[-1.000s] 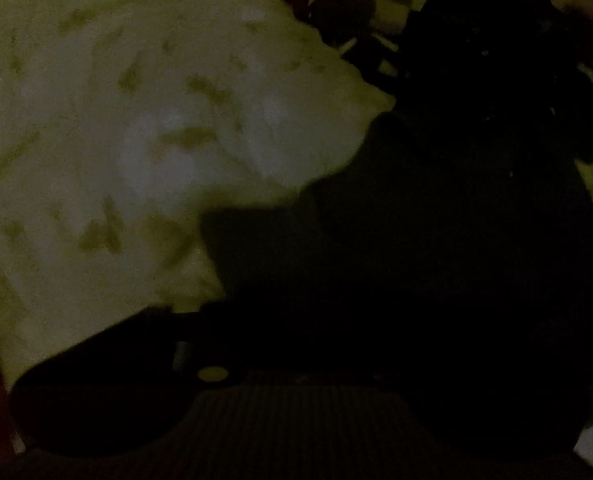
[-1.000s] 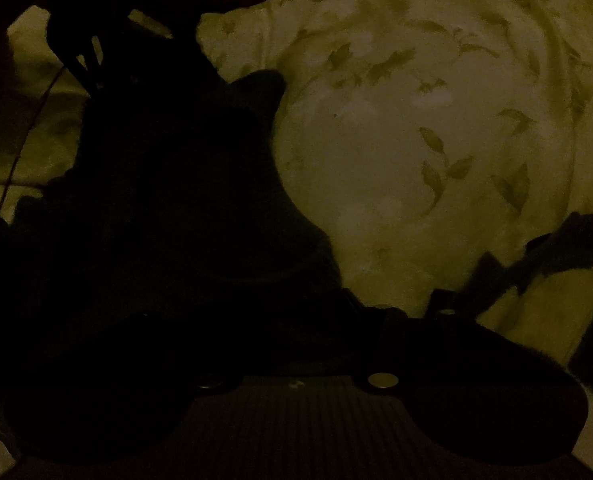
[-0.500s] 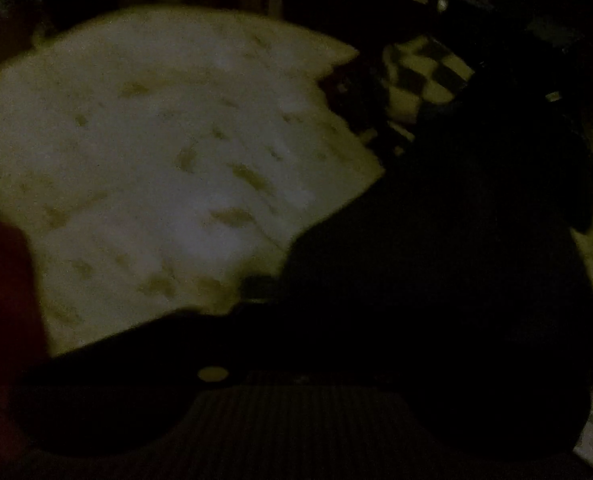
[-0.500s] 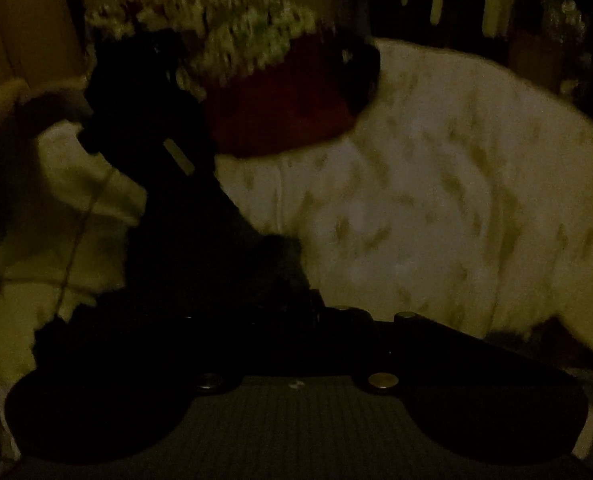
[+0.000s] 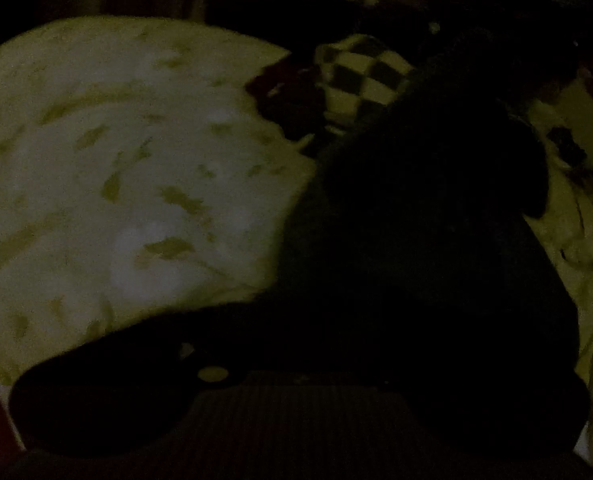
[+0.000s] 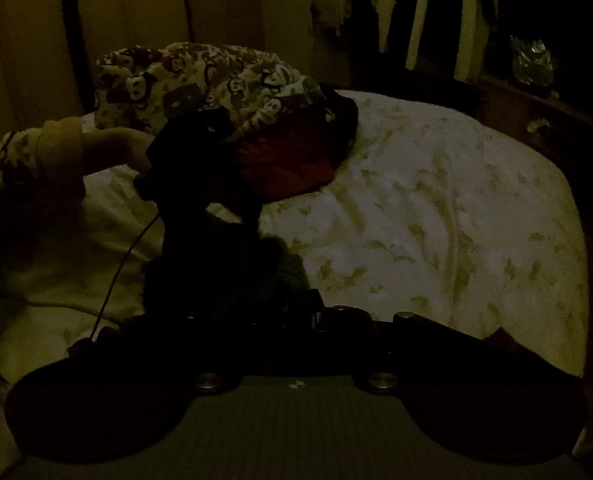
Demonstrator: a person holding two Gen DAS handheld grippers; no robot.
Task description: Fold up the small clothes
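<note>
The left wrist camera sits low behind its own tongs, tilted steeply down and close over the pale leaf-printed quilt [image 5: 136, 184]. The right wrist camera looks flatter across that same quilt [image 6: 436, 216] beyond its tongs, toward the dim far wall; both share it.

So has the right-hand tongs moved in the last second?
Yes. The right tongs rose and tipped up: the leaf-print bedspread sank in view, and the wall behind now shows.
</note>
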